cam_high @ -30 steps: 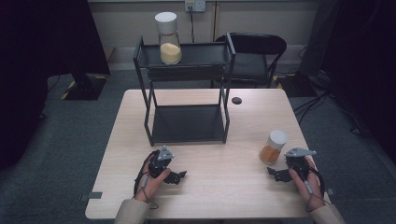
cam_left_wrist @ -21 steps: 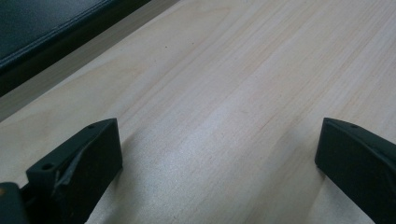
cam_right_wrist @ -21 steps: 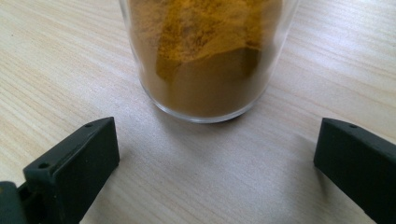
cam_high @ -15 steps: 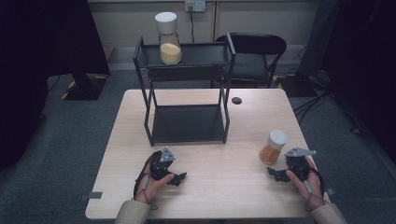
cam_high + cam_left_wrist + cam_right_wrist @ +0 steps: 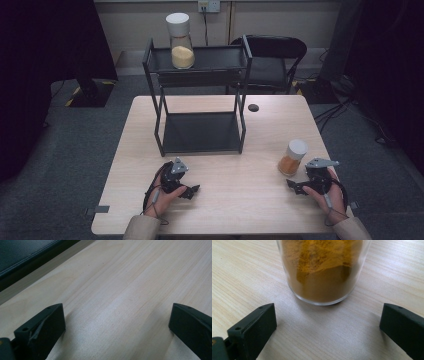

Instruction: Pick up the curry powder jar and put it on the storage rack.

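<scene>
The upright jar (image 5: 293, 157) stood just beyond the right gripper's (image 5: 298, 185) spread, empty jaws; the left gripper (image 5: 191, 190), also spread, lay well apart.

- Two jars with white lids are counted: one jar of orange powder (image 5: 293, 157) on the bench (image 5: 235, 200), seen close up in the right gripper view (image 5: 322, 270), and one taller jar of pale yellow grains (image 5: 180, 41) on the top shelf of the rack
- One black two-shelf rack (image 5: 200, 100) is counted on the bench
- Two hand-held tools are counted: the left tool (image 5: 194, 190) and the right tool (image 5: 292, 185), each with two black jaws set wide apart
- One small dark round object (image 5: 253, 107) is counted on the bench
- One black chair (image 5: 274, 50) is counted behind the bench
- One bench is counted
</scene>
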`<state>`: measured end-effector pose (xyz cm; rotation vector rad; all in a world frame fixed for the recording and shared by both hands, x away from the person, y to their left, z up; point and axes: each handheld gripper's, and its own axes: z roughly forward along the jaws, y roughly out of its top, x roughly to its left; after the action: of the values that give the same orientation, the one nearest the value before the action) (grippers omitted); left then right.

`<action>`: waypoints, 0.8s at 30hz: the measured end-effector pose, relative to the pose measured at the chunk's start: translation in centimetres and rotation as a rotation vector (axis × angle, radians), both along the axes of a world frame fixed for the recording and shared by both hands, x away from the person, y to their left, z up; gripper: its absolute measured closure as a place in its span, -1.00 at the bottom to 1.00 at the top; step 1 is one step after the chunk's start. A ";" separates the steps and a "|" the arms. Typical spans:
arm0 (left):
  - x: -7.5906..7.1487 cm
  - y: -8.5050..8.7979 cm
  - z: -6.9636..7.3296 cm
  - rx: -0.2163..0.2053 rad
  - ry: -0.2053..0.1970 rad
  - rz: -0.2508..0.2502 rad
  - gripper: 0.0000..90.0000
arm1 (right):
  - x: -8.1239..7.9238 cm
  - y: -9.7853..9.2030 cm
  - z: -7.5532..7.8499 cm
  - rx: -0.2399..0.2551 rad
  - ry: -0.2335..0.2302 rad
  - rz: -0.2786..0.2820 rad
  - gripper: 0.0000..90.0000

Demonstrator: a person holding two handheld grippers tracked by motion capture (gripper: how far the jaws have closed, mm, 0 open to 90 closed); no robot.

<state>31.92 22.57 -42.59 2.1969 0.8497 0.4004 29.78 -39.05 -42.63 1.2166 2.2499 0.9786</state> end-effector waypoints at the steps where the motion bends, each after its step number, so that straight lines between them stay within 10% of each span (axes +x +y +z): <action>1: 0.0 0.0 0.0 0.000 0.000 0.000 -1.00 | 0.0 0.0 0.1 -0.002 0.002 -0.004 -0.98; 24: 0.0 0.0 0.0 0.000 0.000 0.000 -1.00 | 0.1 -0.8 2.7 0.084 -0.067 -0.006 -0.97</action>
<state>31.93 22.58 -42.59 2.1971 0.8494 0.4004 29.90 -39.87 -39.89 1.2069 2.1721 1.1048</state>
